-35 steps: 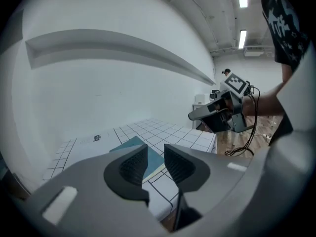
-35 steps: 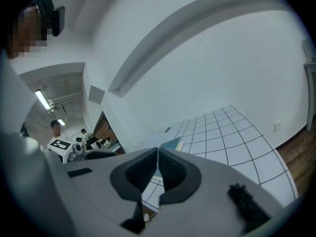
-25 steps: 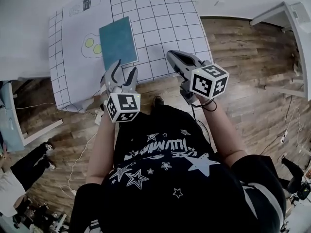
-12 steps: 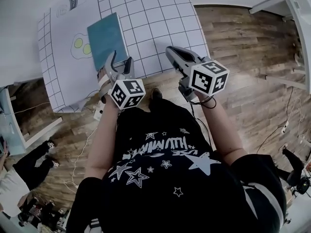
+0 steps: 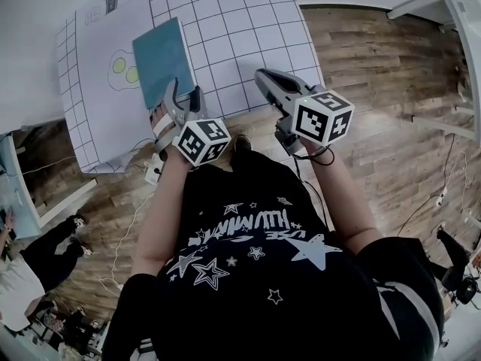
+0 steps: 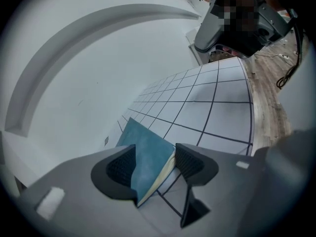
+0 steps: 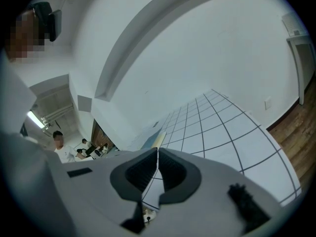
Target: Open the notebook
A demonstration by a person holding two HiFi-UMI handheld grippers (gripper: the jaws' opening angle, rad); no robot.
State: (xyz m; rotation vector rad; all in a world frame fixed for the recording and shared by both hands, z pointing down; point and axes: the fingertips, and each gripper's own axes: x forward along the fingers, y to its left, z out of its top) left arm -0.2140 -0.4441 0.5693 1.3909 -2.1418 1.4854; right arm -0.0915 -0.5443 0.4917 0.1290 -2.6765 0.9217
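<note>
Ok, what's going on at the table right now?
A person holds a gripper in each hand over the gridded table. The left gripper is open, its fingers either side of the near corner of the closed teal notebook, not clamped. The right gripper is shut on nothing, held to the notebook's right. The cover is not yet lifted.

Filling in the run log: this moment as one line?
left gripper open, notebook corner between jaws | right gripper shut, empty | notebook closed, flat on grid mat
</note>
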